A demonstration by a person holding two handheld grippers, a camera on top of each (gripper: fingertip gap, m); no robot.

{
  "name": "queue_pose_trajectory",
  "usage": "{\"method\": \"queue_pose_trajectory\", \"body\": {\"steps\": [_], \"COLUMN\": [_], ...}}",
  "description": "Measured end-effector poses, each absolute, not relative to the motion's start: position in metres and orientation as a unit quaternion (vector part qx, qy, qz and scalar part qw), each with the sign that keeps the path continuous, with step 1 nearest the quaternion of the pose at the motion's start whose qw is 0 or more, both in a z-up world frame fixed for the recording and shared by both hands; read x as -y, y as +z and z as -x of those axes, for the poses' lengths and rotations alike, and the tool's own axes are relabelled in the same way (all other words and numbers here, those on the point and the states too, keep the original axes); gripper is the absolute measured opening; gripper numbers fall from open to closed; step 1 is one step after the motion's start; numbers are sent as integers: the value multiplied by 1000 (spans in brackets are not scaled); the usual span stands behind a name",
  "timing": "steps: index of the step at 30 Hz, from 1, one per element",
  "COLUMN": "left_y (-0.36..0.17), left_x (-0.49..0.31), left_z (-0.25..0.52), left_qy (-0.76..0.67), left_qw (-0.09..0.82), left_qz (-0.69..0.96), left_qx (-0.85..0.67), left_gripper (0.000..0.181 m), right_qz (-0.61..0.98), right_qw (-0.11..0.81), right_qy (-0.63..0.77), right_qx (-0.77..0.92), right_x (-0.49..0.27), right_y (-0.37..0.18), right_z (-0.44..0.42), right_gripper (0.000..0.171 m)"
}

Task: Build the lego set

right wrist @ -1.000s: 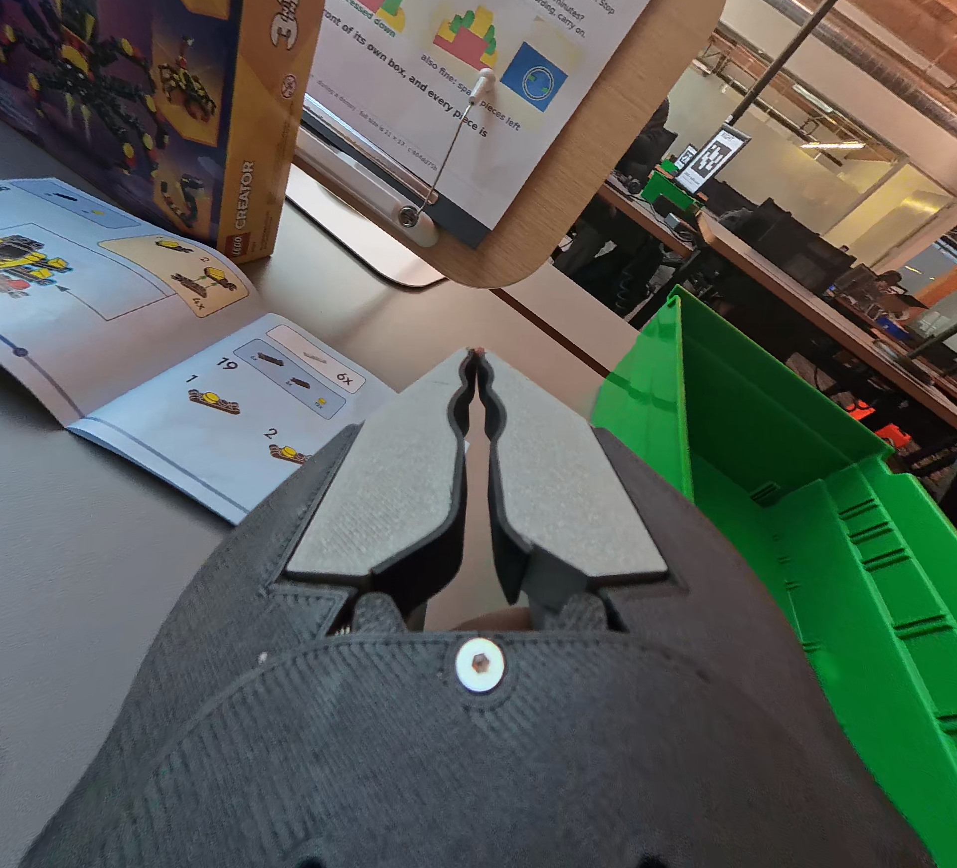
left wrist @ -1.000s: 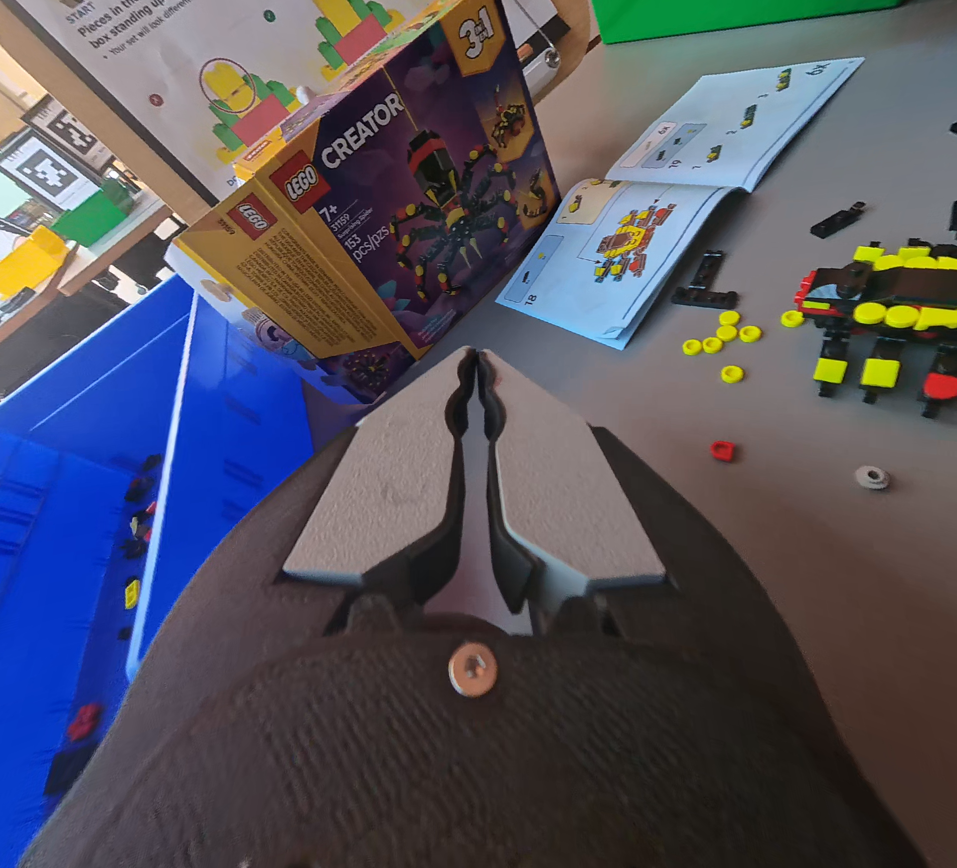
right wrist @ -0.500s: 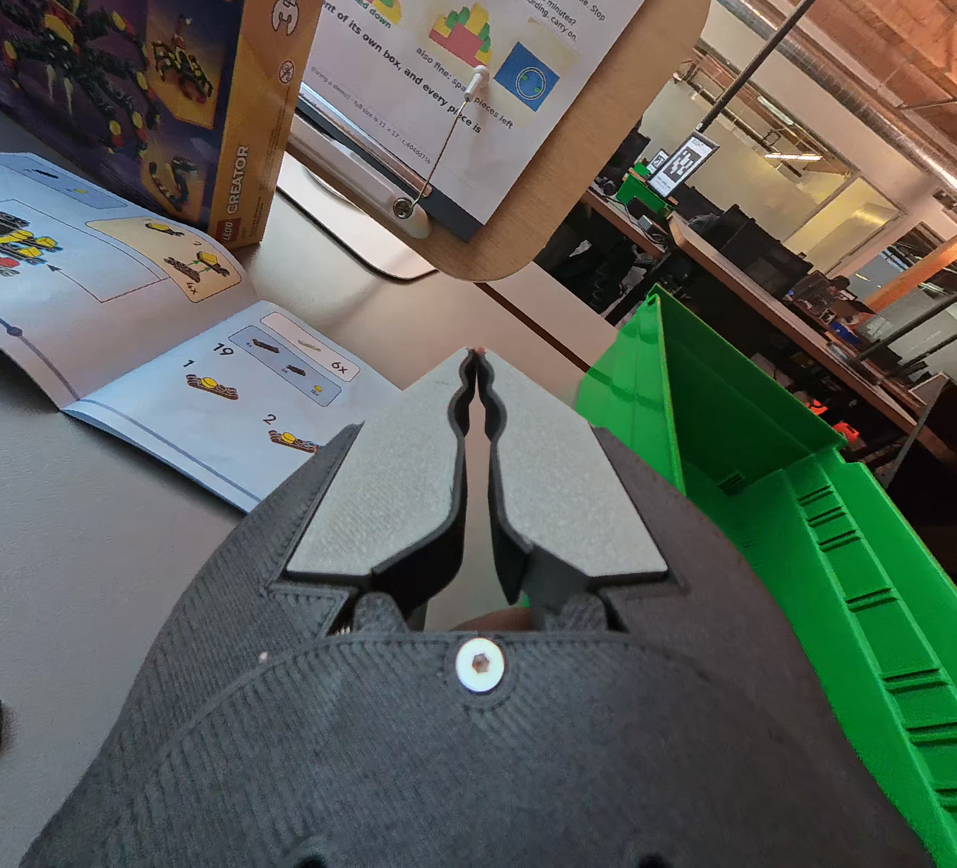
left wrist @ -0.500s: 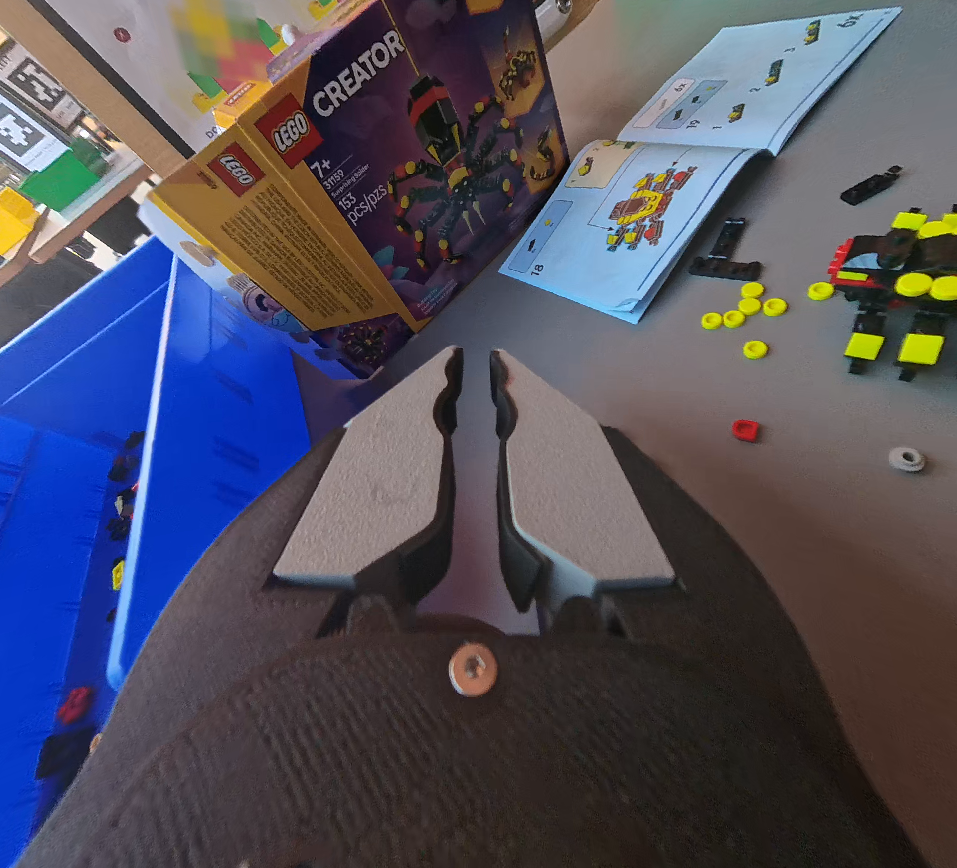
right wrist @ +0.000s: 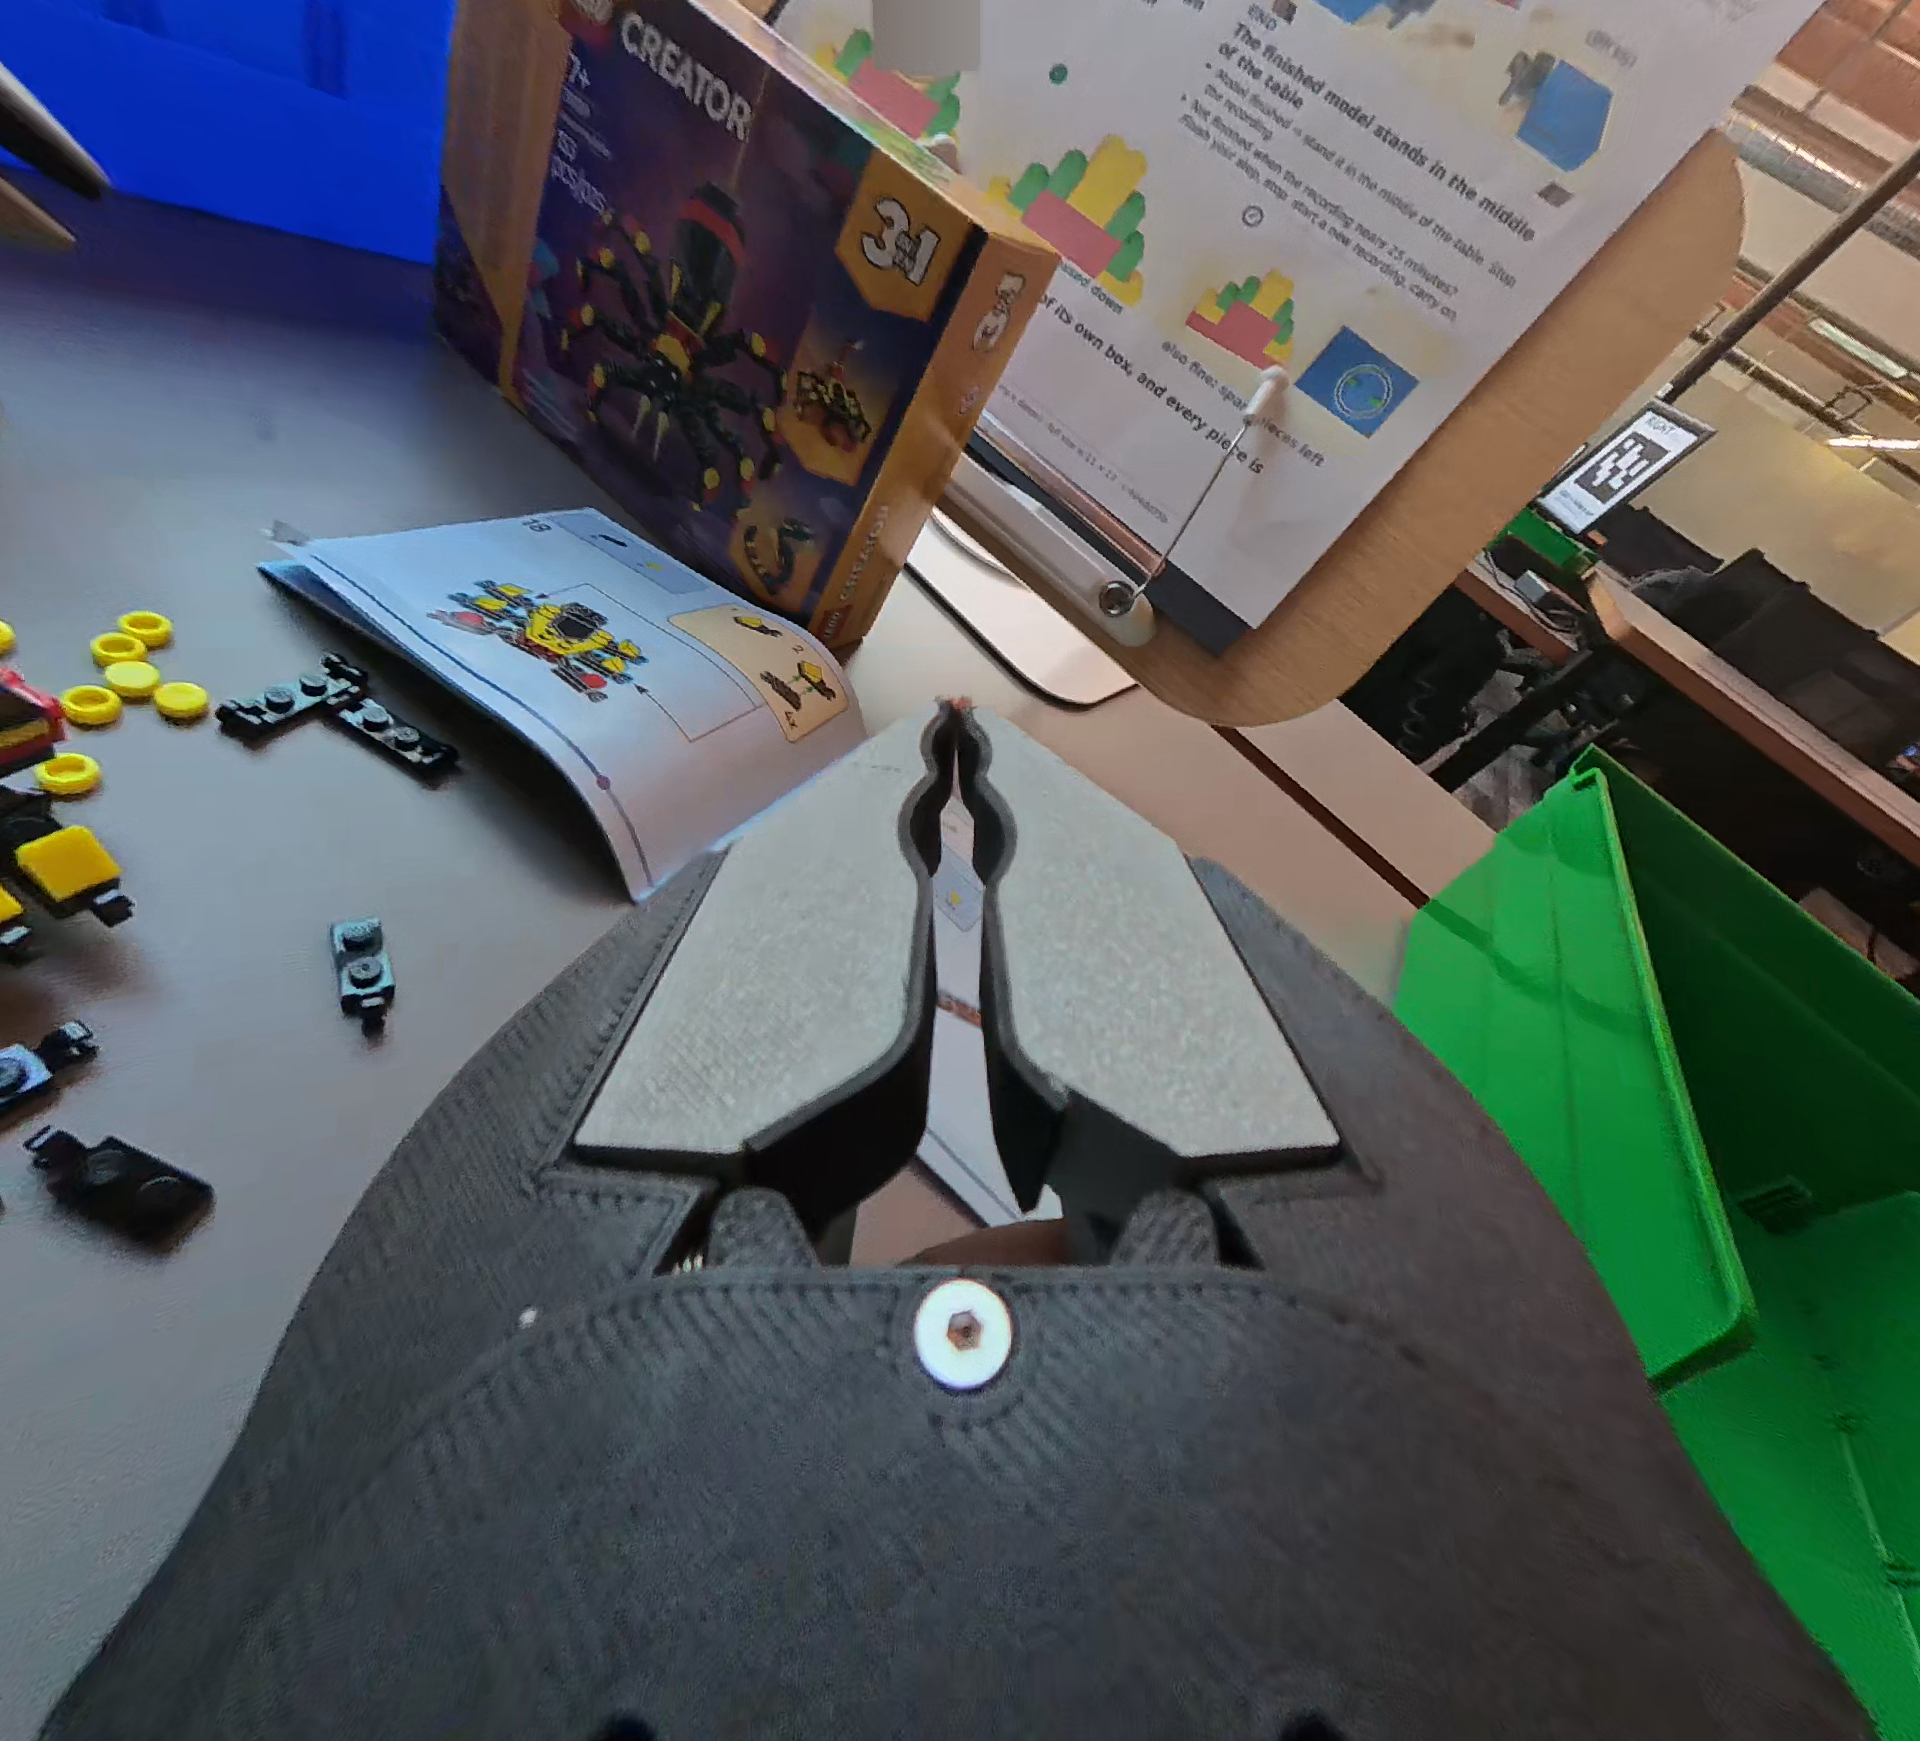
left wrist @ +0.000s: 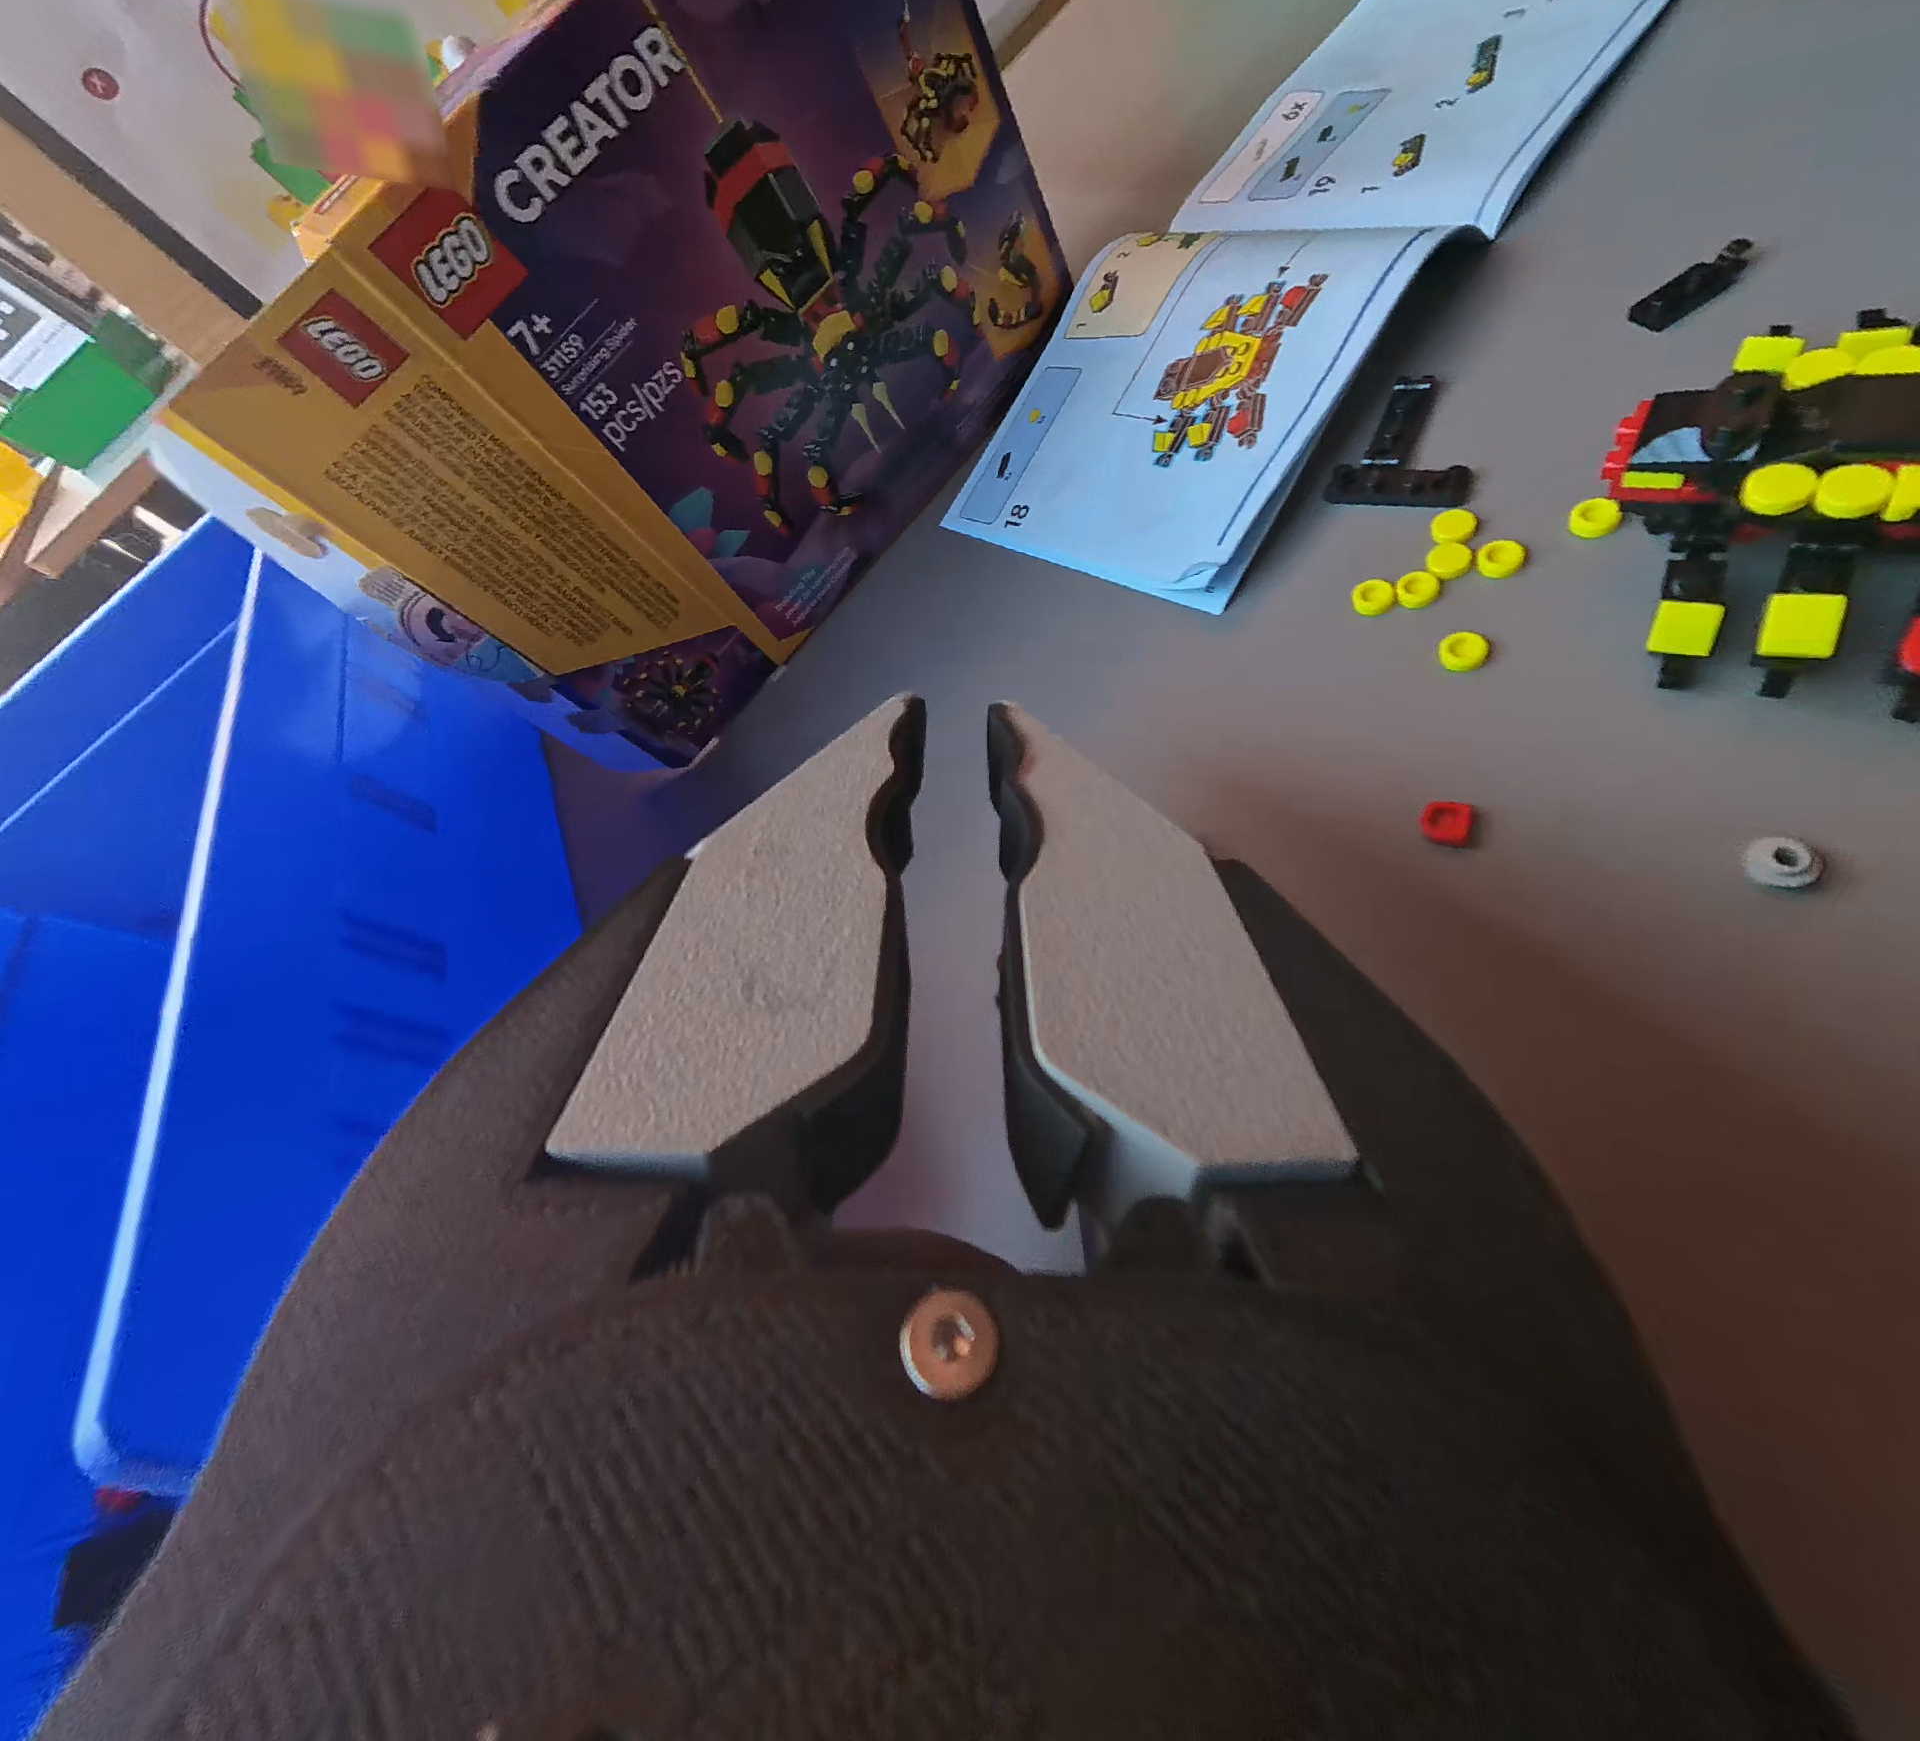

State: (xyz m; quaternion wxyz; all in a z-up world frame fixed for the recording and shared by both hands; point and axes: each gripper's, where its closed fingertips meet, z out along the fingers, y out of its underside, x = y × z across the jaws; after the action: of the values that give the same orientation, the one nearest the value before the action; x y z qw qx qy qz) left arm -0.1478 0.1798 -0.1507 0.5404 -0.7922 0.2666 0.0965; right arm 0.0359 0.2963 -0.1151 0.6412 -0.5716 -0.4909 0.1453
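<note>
Hovering over the grey desk (left wrist: 1558, 1120), the left gripper (left wrist: 954, 725) has its jaws a little apart with nothing between them. Bare desk lies ahead of it and to its right; at the desk's left edge a blue bin (left wrist: 312, 1016) closes that side. The Lego box (left wrist: 644, 320) stands upright just past the fingertips, toward the back edge, and blocks the way forward.

The right gripper (right wrist: 954, 723) is clenched, tips touching, with a tiny reddish speck at the tips too small to identify. A green bin (right wrist: 1621, 1120) walls off its right side; a wooden board with a printed instruction sheet (right wrist: 1299, 164) stands along the back edge.

The open instruction booklet (left wrist: 1299, 320) lies flat beside the box. Right of it sits the partly built black, red and yellow model (left wrist: 1766, 486), with yellow round studs (left wrist: 1444, 564), a black plate pair (left wrist: 1397, 465), a red piece (left wrist: 1447, 824) and a grey round piece (left wrist: 1783, 862) scattered close by.

Only the right wrist view shows the small black pieces (right wrist: 362, 959) near the desk's front; only the left wrist view shows the red and grey pieces.
</note>
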Motion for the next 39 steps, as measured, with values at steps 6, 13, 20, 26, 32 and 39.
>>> {"method": "queue_pose_trajectory", "body": {"steps": [6,13,20,26,32,39], "left_y": [-136,-139,-140,-147,-148,-152], "left_x": [-183,-181,-180,-182,-184,-186], "left_z": [164,172,180,171,178,177], "left_qy": [92,26,73,92,106,108], "left_qw": [578,550,539,535,535,532], "left_qz": [779,812,813,806,803,805], "left_qx": [-225,-194,-208,-236,-239,-240], "left_gripper": [7,15,15,14,14,13], "right_qz": [578,561,568,525,513,527], "right_qw": [650,662,664,686,701,711], "right_qy": [216,209,228,177,99,74], "right_qx": [443,452,428,472,486,459], "right_x": [-290,-285,-295,-298,-307,-319], "right_y": [-102,-100,-95,-98,-105,-102], "right_z": [-24,-24,-36,-42,-45,-56], "right_gripper": [0,0,0,0,0,0]}}
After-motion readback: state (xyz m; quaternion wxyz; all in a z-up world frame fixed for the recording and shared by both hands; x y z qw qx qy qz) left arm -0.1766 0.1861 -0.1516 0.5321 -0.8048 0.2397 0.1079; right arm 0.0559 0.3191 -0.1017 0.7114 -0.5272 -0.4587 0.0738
